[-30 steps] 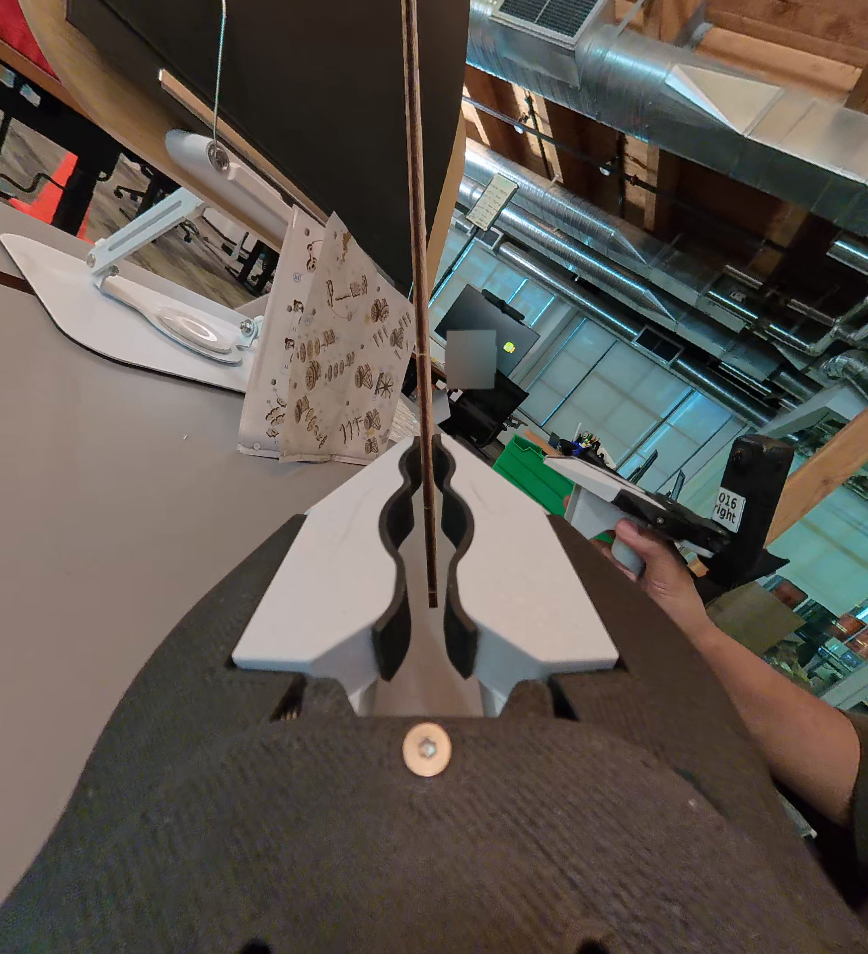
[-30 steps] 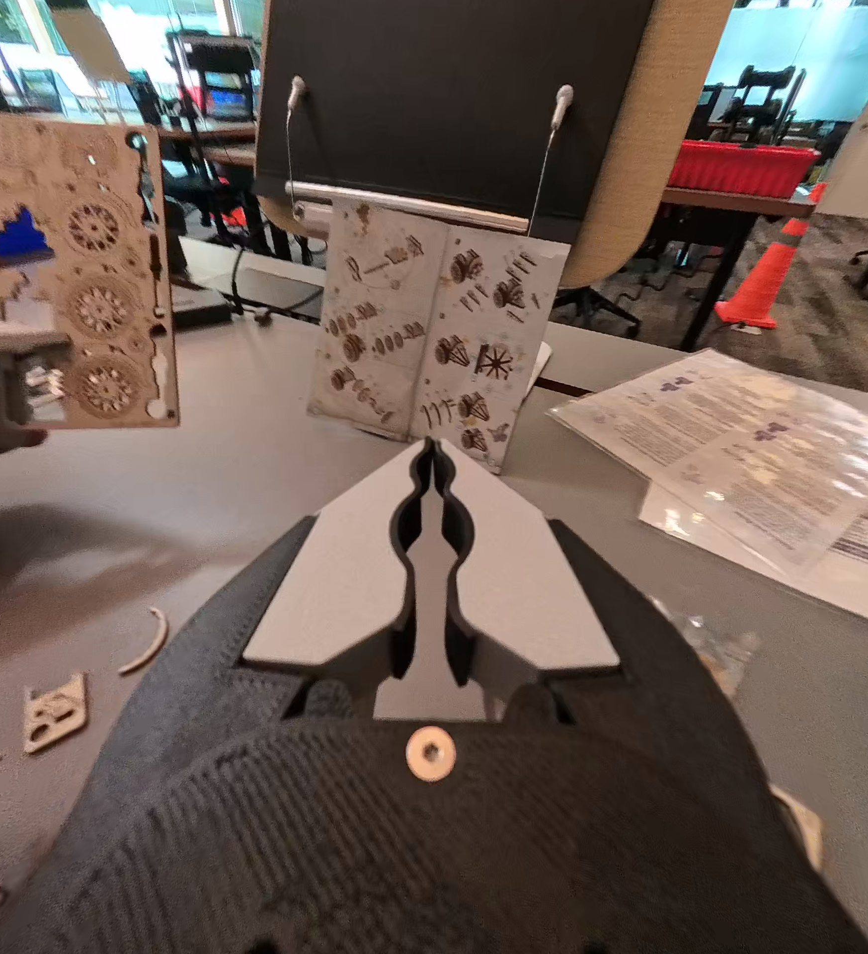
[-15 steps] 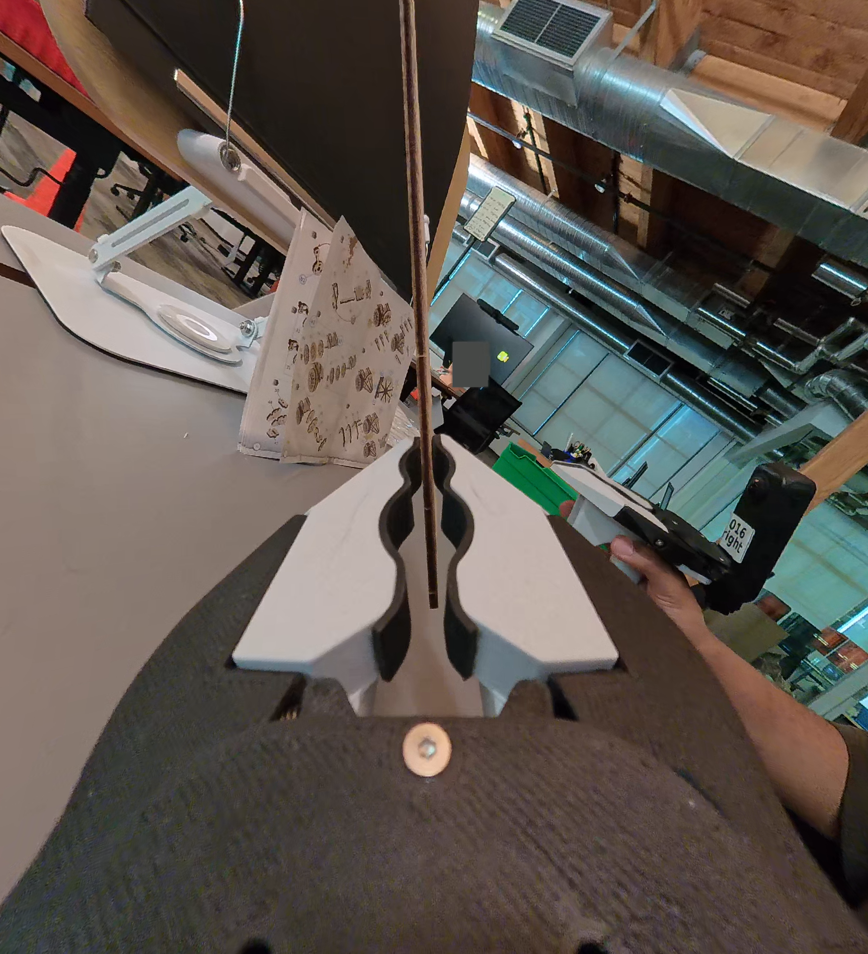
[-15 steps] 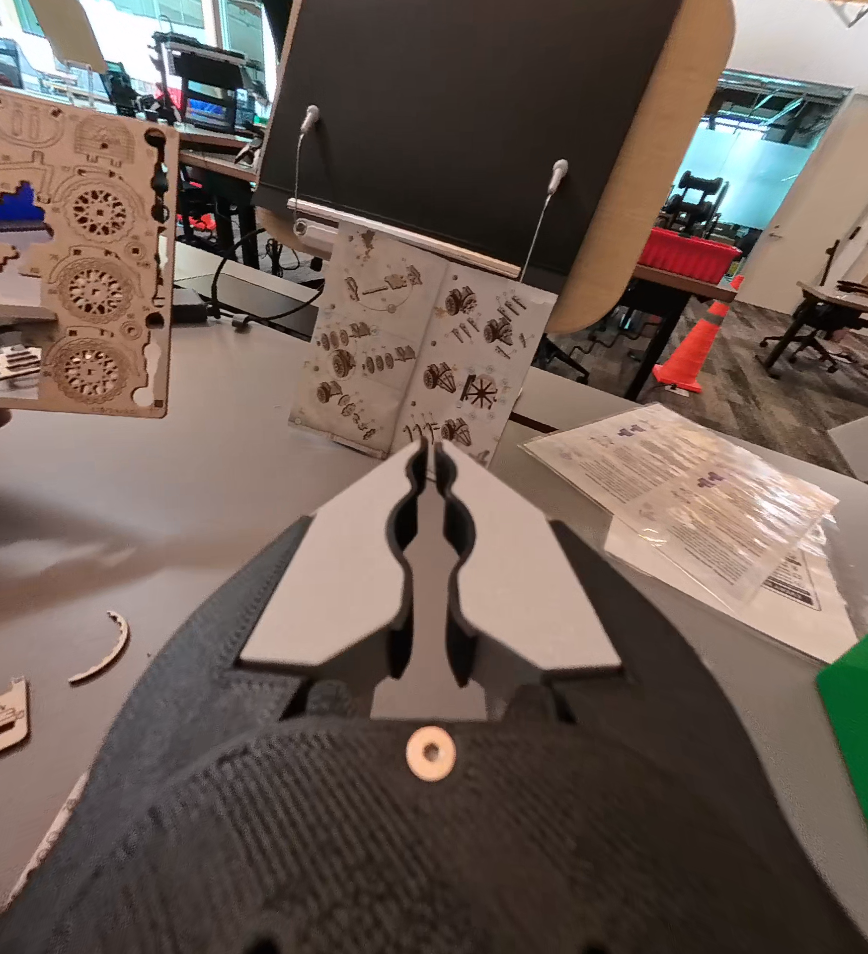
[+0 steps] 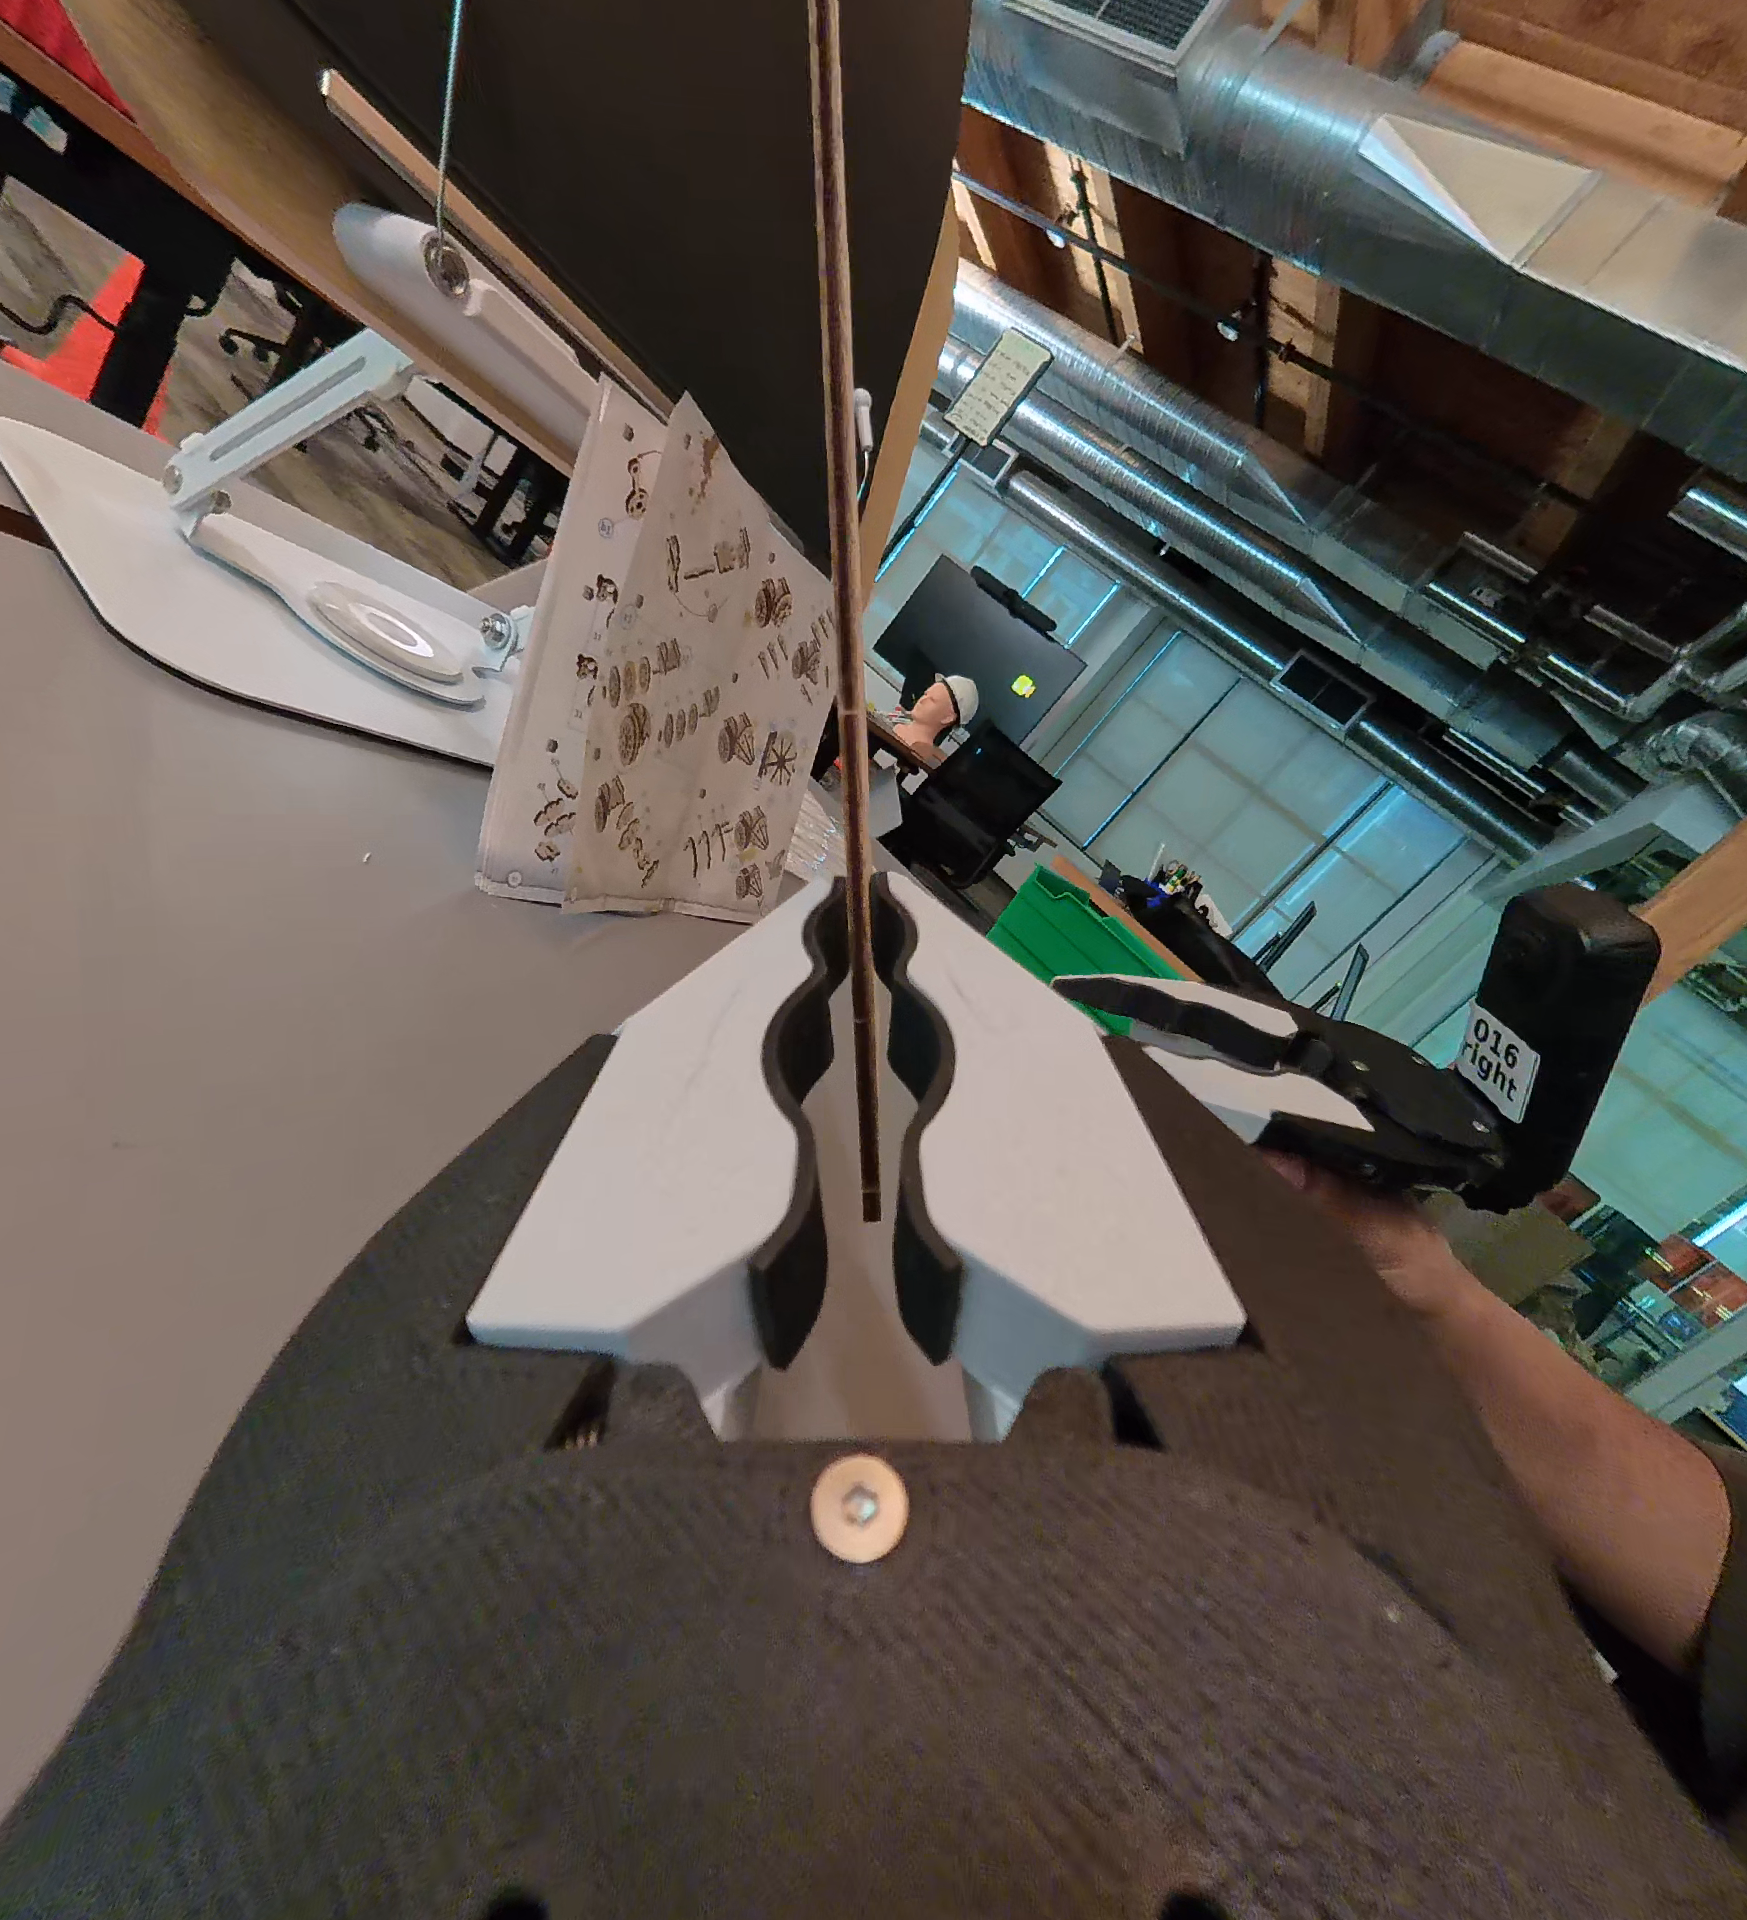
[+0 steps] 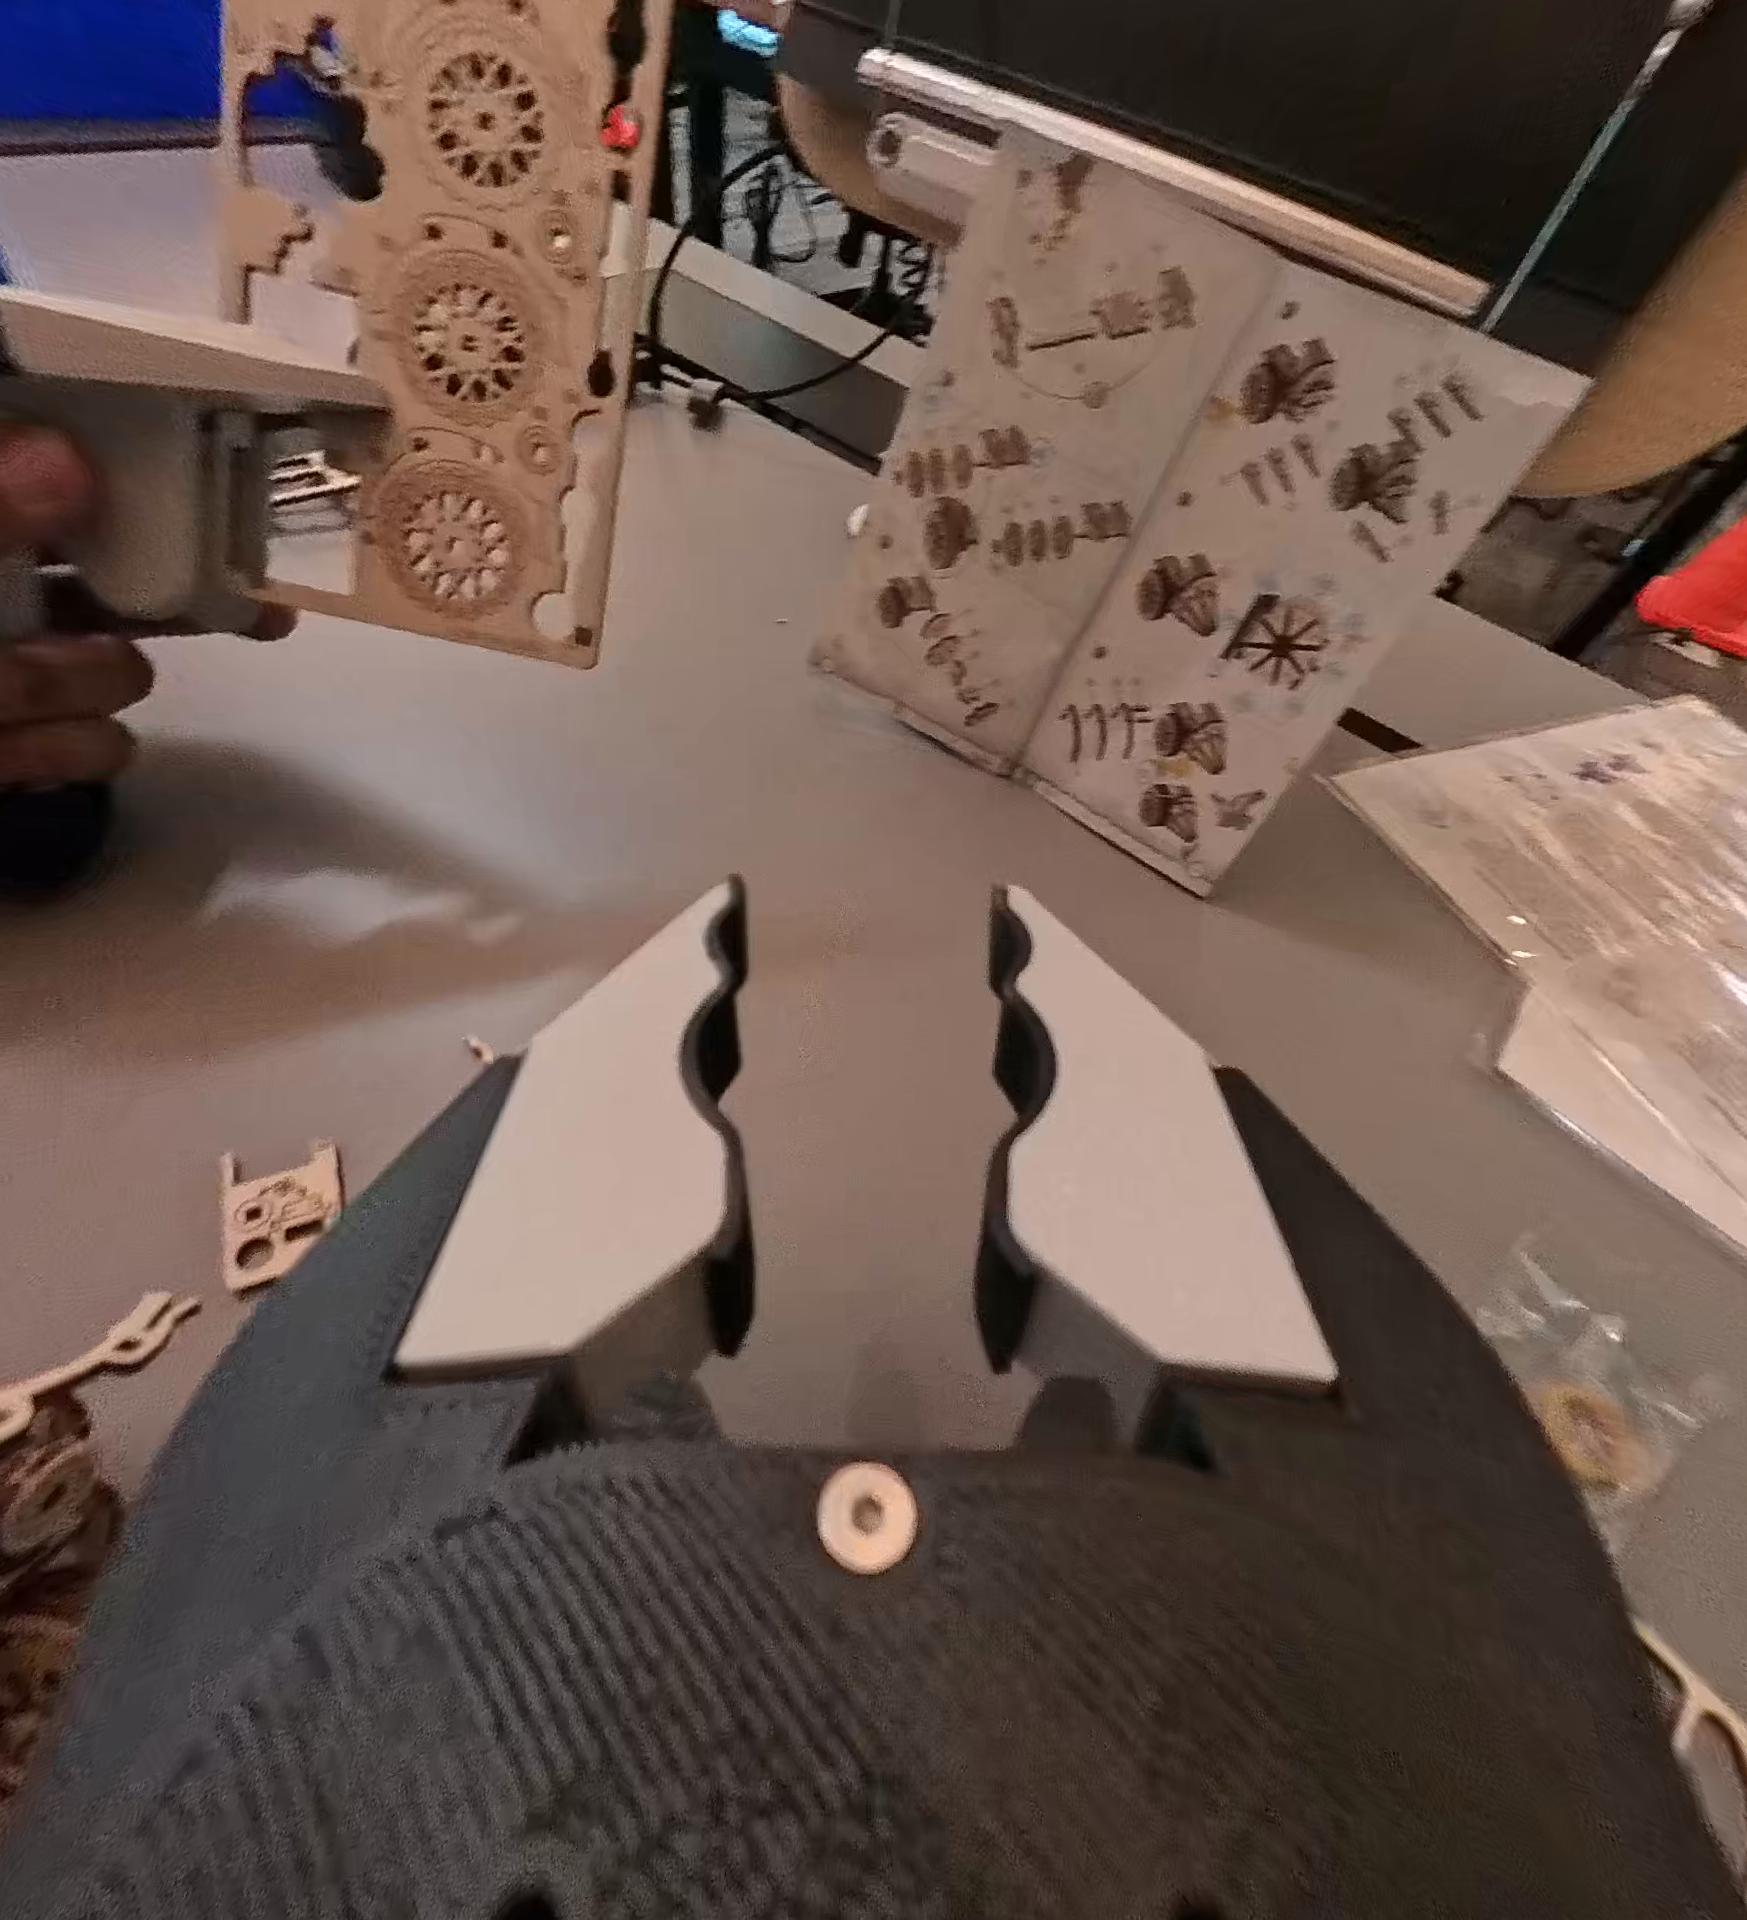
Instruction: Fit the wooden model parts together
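Note:
My left gripper is shut on a thin wooden parts sheet, seen edge-on and upright between its pads. The right wrist view shows the same sheet face-on at the upper left, laser-cut with wheel shapes, held above the grey table by the left gripper. My right gripper is open and empty above the table, to the right of the sheet. It also shows in the left wrist view, jaws apart, in a hand.
An instruction booklet stands open at the back. Loose wooden pieces lie on the table at the left. Plastic-covered papers lie at the right, a small bag near them. A white stand base sits far left. The tips of one gripper are about 15 cm away from the tips of the other.
My right gripper has opened from shut, with nothing in it, and has dipped lower towards the table and nearer the sheet. My left gripper keeps its hold on the sheet.

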Action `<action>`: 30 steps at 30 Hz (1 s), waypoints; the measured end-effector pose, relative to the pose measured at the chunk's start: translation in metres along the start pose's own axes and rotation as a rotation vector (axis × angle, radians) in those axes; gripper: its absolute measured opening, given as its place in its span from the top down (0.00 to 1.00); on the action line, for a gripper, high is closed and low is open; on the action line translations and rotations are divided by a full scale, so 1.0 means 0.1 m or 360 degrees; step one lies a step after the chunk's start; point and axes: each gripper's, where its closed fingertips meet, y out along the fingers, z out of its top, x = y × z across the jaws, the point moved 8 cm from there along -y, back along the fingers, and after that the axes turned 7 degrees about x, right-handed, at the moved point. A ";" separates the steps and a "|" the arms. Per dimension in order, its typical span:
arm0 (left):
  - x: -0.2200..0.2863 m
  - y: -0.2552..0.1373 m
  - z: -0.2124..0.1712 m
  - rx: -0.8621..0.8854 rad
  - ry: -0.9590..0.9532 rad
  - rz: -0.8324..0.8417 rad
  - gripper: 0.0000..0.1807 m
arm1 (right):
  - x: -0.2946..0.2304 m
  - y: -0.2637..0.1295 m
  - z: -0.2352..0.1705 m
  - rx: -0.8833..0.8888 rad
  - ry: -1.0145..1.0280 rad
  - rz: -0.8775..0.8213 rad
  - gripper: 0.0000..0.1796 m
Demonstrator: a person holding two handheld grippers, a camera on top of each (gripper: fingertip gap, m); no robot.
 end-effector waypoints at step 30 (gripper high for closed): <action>0.00 0.00 0.00 0.0009 -0.0008 -0.0014 0.99 | -0.03 -0.01 -0.02 0.0038 0.0266 0.0287 0.59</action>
